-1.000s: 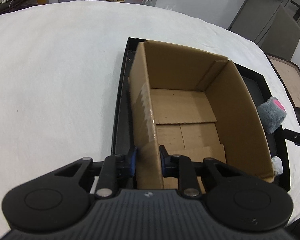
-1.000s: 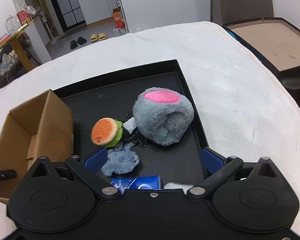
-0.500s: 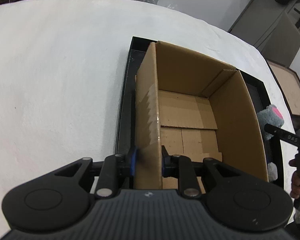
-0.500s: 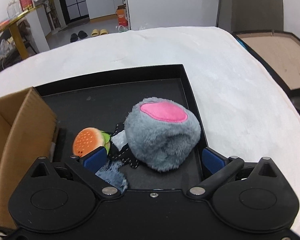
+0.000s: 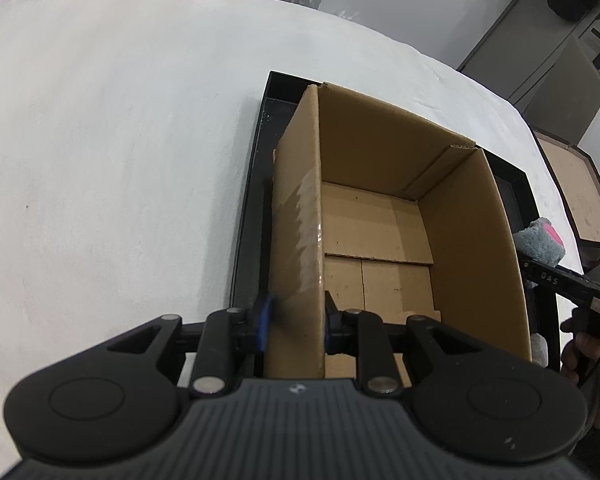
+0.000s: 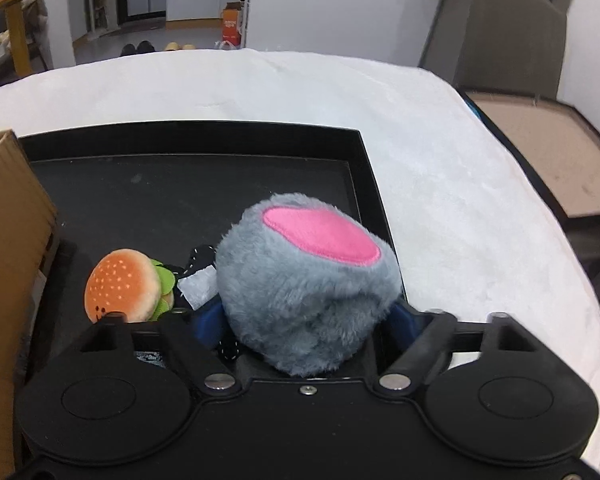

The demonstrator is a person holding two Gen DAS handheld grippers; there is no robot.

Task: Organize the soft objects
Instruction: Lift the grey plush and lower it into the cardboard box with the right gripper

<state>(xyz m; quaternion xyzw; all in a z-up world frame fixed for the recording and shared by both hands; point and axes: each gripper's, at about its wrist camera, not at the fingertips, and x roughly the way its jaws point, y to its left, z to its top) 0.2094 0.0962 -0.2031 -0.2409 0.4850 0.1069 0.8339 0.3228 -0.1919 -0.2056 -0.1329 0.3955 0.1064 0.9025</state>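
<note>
An empty open cardboard box (image 5: 384, 248) stands in a black tray (image 5: 246, 216) on the white cloth. My left gripper (image 5: 296, 316) is shut on the box's left wall near its front corner. In the right wrist view a grey plush with a pink patch (image 6: 308, 280) lies in the tray (image 6: 204, 136). My right gripper (image 6: 304, 320) has its blue pads on either side of the plush's lower part, pressing into the fur. A small burger plush (image 6: 126, 286) lies to its left. The grey plush also shows in the left wrist view (image 5: 540, 242).
A black dotted cloth and a white tag (image 6: 198, 280) lie between the burger and the grey plush. The box's wall (image 6: 8, 240) stands at the left edge of the right wrist view. A brown board (image 6: 548, 152) lies beyond the table at right.
My right gripper has moved forward and down onto the grey plush and its fingers have closed in on it. My left gripper keeps its hold on the box wall.
</note>
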